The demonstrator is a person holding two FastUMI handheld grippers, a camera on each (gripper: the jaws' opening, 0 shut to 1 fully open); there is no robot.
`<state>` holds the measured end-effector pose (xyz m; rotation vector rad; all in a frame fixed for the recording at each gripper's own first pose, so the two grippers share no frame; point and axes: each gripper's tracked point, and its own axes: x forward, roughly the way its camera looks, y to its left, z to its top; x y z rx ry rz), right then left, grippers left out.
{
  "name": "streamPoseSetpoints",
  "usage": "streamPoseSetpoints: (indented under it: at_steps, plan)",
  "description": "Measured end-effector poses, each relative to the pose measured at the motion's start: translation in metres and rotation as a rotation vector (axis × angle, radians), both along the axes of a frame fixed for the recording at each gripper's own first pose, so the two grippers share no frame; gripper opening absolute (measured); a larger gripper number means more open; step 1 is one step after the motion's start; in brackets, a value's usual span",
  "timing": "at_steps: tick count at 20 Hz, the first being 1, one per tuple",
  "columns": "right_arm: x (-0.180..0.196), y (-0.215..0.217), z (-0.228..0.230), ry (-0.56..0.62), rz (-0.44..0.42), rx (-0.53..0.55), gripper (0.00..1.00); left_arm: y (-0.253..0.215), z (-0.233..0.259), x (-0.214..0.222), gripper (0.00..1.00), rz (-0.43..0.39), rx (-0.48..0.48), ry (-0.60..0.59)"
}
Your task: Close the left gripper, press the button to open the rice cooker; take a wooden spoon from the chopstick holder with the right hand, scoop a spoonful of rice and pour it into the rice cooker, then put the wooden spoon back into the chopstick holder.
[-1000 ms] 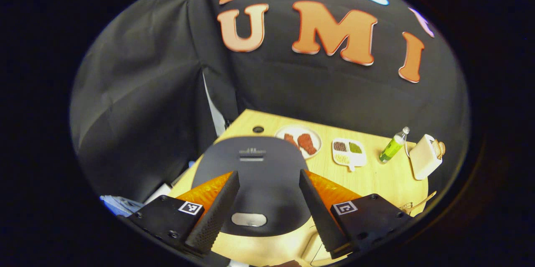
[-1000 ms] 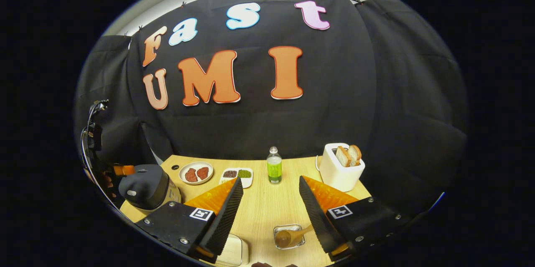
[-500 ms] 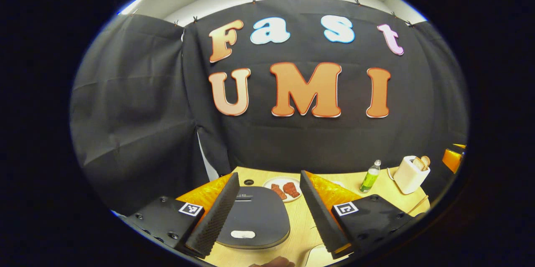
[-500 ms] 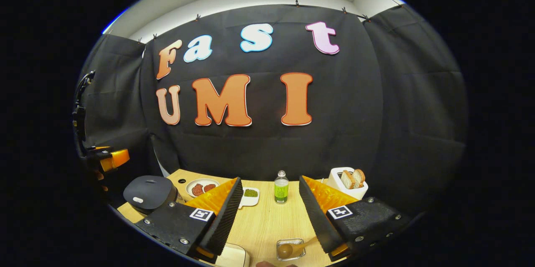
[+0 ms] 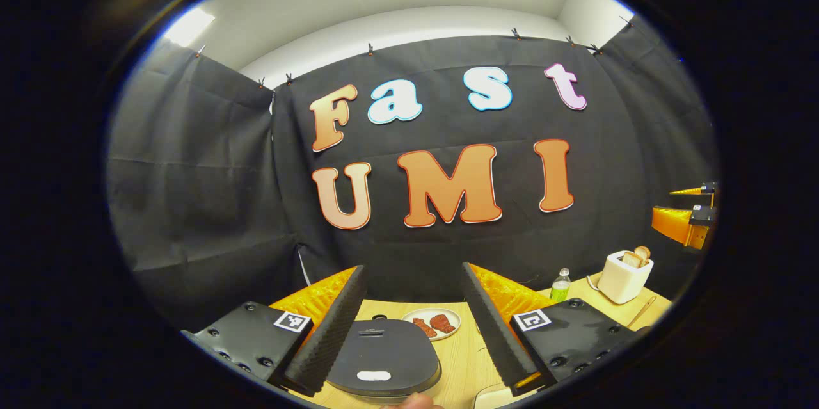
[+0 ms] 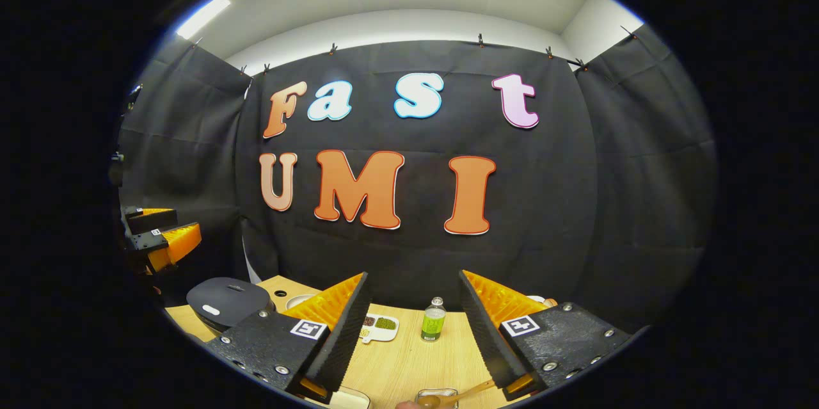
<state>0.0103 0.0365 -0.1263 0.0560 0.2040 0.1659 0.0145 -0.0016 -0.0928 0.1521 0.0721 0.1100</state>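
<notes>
Both tools, left (image 5: 409,319) and right (image 6: 409,326), have risen, fingers spread and empty. The rice cooker (image 5: 382,358), at six o'clock below, remains closed; task seems unstarted.

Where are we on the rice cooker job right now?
Nothing looks done yet. The rice cooker has its lid down and its button unpressed. The left gripper hangs open above it, holding nothing. The right gripper is open too; the wooden spoon sits in its holder. Pressing, scooping, pouring and returning the spoon all remain.
</notes>
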Motion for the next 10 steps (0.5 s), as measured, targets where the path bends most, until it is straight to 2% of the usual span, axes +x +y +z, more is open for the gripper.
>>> streamPoseSetpoints:
  at_steps: [1, 2, 4, 5, 6, 7, 8, 9, 10]
  plan:
    - [0.0, 0.002, 0.002, -0.003, 0.003, 0.004, 0.84, -0.002, 0.003, 0.0, 1.0, -0.002, -0.007, -0.009]
    - [-0.001, 0.003, 0.005, -0.009, 0.004, 0.007, 0.8, -0.001, 0.007, -0.001, 1.0, -0.003, -0.015, -0.019]
    - [-0.001, 0.001, 0.007, -0.021, 0.003, 0.005, 0.89, 0.001, 0.009, -0.002, 1.0, -0.005, -0.023, -0.035]
    - [-0.002, 0.0, 0.007, -0.024, 0.0, 0.008, 0.89, 0.003, 0.007, -0.002, 1.0, -0.004, -0.022, -0.032]
    - [-0.002, 0.0, 0.007, -0.024, -0.002, 0.013, 0.84, 0.006, 0.003, -0.002, 1.0, 0.002, -0.021, -0.024]
    - [-0.002, -0.001, 0.007, -0.022, -0.005, 0.018, 0.89, 0.007, 0.003, -0.002, 1.0, 0.002, -0.024, -0.024]
    - [-0.003, -0.002, 0.006, -0.021, -0.008, 0.022, 0.84, 0.008, 0.003, -0.004, 1.0, 0.005, -0.024, -0.027]
    - [-0.002, -0.002, 0.006, -0.022, -0.011, 0.022, 0.89, 0.01, 0.004, -0.003, 1.0, 0.008, -0.023, -0.029]
    - [-0.002, -0.001, 0.005, -0.026, -0.01, 0.02, 0.84, 0.009, 0.003, -0.003, 1.0, 0.007, -0.019, -0.028]
